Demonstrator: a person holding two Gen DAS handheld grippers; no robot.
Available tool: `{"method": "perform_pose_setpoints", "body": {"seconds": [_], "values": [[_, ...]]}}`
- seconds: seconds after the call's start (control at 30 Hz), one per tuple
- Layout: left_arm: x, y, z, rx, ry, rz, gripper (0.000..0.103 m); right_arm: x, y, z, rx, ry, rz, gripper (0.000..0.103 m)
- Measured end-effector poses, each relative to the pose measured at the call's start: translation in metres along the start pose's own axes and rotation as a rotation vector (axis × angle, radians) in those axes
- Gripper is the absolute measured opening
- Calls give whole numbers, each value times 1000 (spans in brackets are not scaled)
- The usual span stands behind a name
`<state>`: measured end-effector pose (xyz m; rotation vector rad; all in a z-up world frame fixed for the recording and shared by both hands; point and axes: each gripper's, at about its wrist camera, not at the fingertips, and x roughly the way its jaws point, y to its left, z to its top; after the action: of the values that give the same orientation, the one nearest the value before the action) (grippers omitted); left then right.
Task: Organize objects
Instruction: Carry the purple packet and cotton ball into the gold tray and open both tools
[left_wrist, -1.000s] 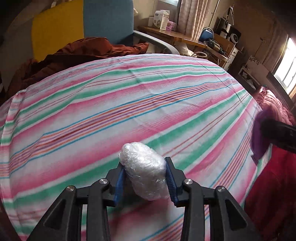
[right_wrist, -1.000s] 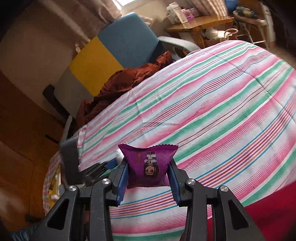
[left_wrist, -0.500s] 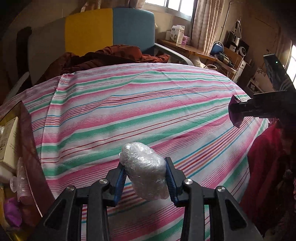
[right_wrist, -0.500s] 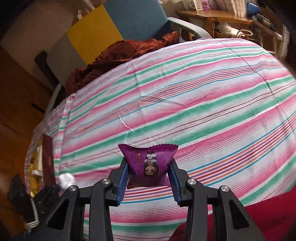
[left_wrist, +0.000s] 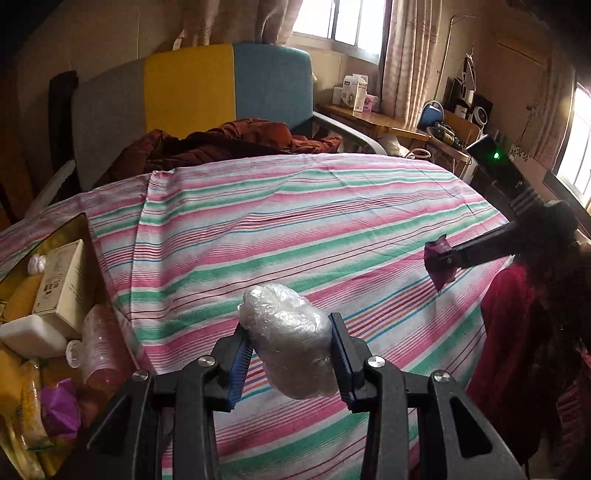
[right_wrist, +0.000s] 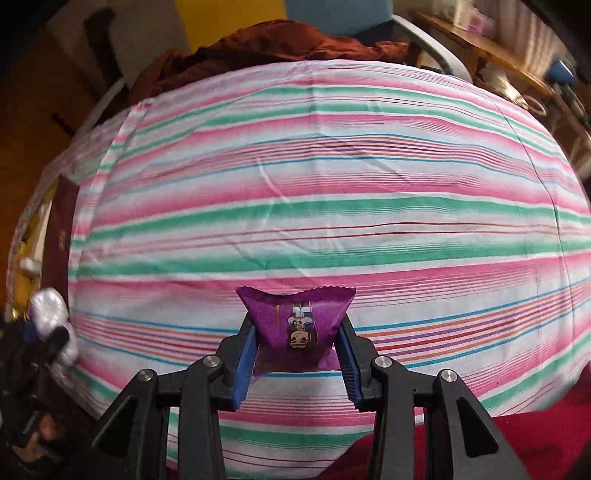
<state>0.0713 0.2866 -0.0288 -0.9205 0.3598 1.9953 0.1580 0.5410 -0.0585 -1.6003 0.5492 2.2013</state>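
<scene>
I judge the sorting to be somewhere in its middle, though I cannot tell exactly how far: at the left edge of my left wrist view an open box with a dark red wall already holds a heap of things, among them a pale cardboard carton, a white block, a clear plastic bottle with a pinkish tint and a purple wrapper, while the pink, green and white striped cloth spread over the table lies bare of loose items as far as both cameras show. What is left, as I read it, is the two pieces I am carrying, neither of which has been set down yet. My left gripper has its blue-padded fingers clamped on a lump wrapped in crinkled clear plastic film, pressed from both sides and held above the cloth, just to the right of the box. My right gripper is likewise closed, its blue pads squeezing a small purple foil snack packet with a cartoon figure printed on it, the crimped top edge standing above the fingertips; it hangs over the near part of the cloth, well apart from the box at the far left of that view. Whether both pieces are meant for the box I cannot say from here, but it seems the likely home.
</scene>
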Motion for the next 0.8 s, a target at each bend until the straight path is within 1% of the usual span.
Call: {"method": "perform_pose_setpoints", "body": {"seconds": [0.1,0.17,0.37,0.63,0.67,0.7,0.73,0.8], "values": [[-8,2,-2,-3,-10,5,39,2,14,-4,-64,19,-31,42],[-13,4,-5,-8,-14,4,40,4,22,-7,-94,34,-37,42],[-26,6,-11,-9,-28,11,40,11,35,-14,-141,79,-62,42],[-37,12,-16,-35,-44,-6,40,22,57,-20,-206,125,-70,42],[-40,14,-18,-39,-47,-9,40,26,63,-22,-227,128,-74,42],[-42,16,-19,-44,-49,-10,40,28,69,-23,-249,136,-101,42],[-44,18,-20,-50,-51,-10,40,23,73,-23,-258,109,-111,41],[-49,26,-23,-70,-56,-9,40,20,76,-23,-251,86,-78,40]]}}
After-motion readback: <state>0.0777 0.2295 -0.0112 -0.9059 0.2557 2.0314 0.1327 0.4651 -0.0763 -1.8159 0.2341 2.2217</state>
